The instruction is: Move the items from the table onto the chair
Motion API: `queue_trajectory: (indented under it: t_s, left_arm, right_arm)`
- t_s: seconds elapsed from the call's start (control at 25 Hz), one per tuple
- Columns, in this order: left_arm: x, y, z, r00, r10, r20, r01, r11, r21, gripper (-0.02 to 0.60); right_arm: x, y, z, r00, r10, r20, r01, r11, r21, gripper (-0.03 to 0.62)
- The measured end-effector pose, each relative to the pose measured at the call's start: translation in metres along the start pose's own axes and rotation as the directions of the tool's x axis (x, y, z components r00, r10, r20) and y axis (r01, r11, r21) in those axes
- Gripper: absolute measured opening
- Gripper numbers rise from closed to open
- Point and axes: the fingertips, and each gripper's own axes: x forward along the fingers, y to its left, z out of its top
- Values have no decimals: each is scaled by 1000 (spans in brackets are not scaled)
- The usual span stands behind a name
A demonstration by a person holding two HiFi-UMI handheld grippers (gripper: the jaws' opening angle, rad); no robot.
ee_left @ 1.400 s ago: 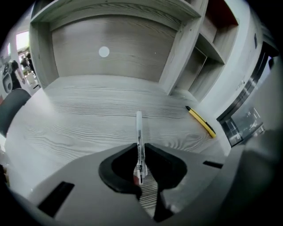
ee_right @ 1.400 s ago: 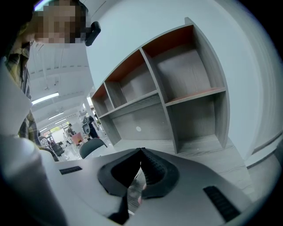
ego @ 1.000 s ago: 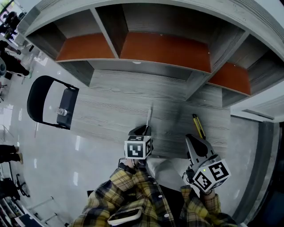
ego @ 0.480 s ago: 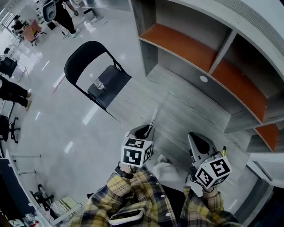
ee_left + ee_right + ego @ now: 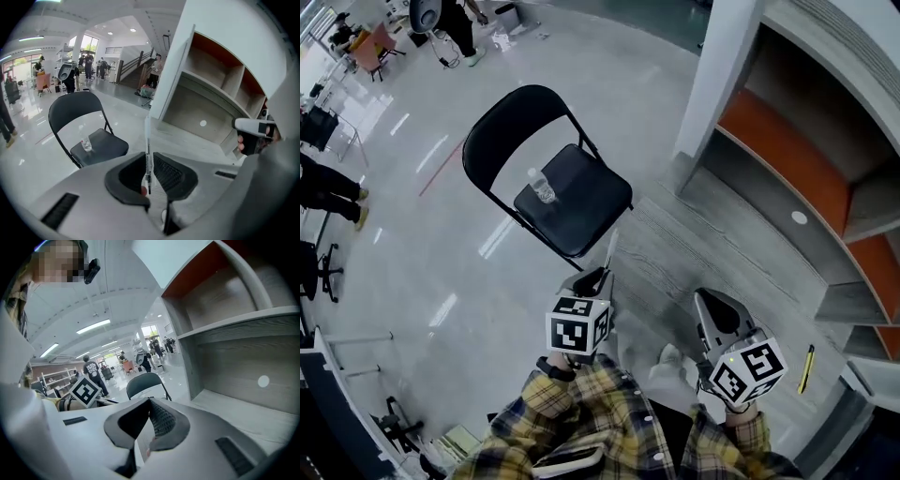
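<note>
Head view, left gripper: clamped on a slim white pen that sticks out ahead of the jaws, its long axis aimed at the chair.
Head view, chair: just ahead of the pen tip; a small clear bottle stands on the seat.
Head view, right gripper: closed, farther from the chair than the left.
Head view, table: a yellow pen lies on it, right of the right gripper.
Left gripper view, grip: pads pinch the white pen near its lower end; the seat lies ahead and to the left.
Right gripper view, jaws: pressed together with nothing between them; the chair back shows beyond.
Coming move, judged: carry the pen forward and left over the seat, clear of the bottle.
</note>
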Motion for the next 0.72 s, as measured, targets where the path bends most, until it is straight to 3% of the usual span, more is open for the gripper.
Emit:
queue_trajectory:
  t_s: [0.16, 0.36, 0.72]
  left_arm:
    - [18, 85, 26, 1000, 14, -14, -14, 1000, 6, 55]
    - [69, 174, 24, 996, 6, -85, -6, 1000, 0, 55]
    - [200, 254, -21, 975, 27, -219, -29, 1000, -8, 55]
  right_arm:
    - [73, 18, 2, 999, -36, -25, 37, 999, 39, 17]
    - [151, 17, -13, 993, -101, -60, 106, 990, 89, 17]
    - [249, -2, -65, 985, -103, -136, 130, 970, 208, 17]
